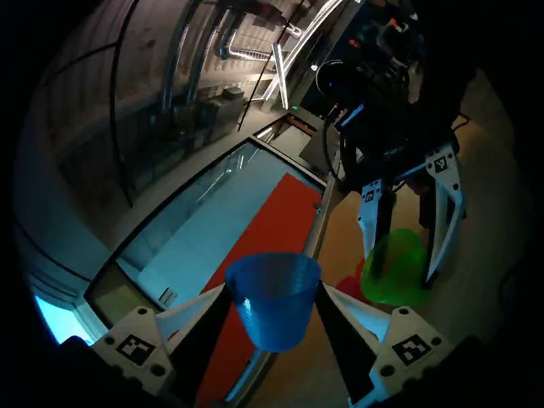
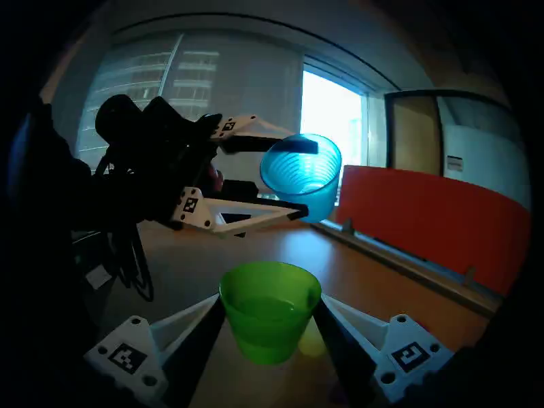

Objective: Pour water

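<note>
Awaiting the pour, the green cup (image 2: 268, 319) is pinched upright by the right hand-held gripper (image 2: 270, 297); the tilted blue cup (image 1: 273, 309) by the left hand-held gripper (image 1: 272, 289).

Dim rm, window (image 2: 333, 122) glare (backlit), fisheye-warped edges

From my left gripper (image 1: 273, 292) I am looking along my fingers (image 1: 187, 314) at the right gripper (image 1: 401, 265) farther off; the right gripper view is facing back, sharing the table (image 1: 483, 231).

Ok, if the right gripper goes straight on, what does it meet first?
Its green cup would probably touch the left gripper holding the tilted blue cup, almost dead ahead; depth unclear.
</note>
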`<act>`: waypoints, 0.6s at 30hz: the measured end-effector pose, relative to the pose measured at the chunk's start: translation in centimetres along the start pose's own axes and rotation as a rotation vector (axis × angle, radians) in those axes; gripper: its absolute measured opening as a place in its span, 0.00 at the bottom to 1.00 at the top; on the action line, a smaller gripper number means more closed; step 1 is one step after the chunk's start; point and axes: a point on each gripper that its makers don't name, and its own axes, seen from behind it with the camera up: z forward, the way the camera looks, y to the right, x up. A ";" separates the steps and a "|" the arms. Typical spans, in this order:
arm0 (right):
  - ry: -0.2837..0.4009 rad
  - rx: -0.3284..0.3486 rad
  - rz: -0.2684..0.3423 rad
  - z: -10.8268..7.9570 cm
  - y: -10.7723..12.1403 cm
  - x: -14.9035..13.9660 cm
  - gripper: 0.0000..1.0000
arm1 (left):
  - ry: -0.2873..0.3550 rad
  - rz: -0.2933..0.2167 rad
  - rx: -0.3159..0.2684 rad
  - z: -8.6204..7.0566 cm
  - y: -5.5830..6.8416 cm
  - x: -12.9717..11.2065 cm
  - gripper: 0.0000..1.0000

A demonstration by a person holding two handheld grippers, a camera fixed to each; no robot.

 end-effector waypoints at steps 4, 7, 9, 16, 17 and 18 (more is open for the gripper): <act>0.001 -0.003 0.001 -0.1 0.1 0.1 0.89 | -0.006 -0.075 0.004 -0.4 -0.3 0.0 0.84; 0.002 -0.004 0.001 -0.2 0.1 0.1 0.89 | -0.020 -0.140 0.008 -0.4 -0.5 -0.5 0.84; 0.002 -0.004 -0.001 -0.2 0.0 0.2 0.89 | -0.031 -0.185 0.009 -0.4 -0.5 -0.8 0.84; 0.003 -0.004 -0.004 -0.4 0.1 0.3 0.89 | -0.044 -0.353 0.015 -0.2 -1.0 -1.4 0.84; 0.003 -0.005 -0.004 -0.4 0.1 0.3 0.89 | -0.044 -0.372 0.017 -0.2 -1.1 -1.5 0.84; 0.003 -0.005 -0.004 -0.4 0.1 0.3 0.89 | -0.044 -0.390 0.017 -0.2 -1.2 -1.5 0.84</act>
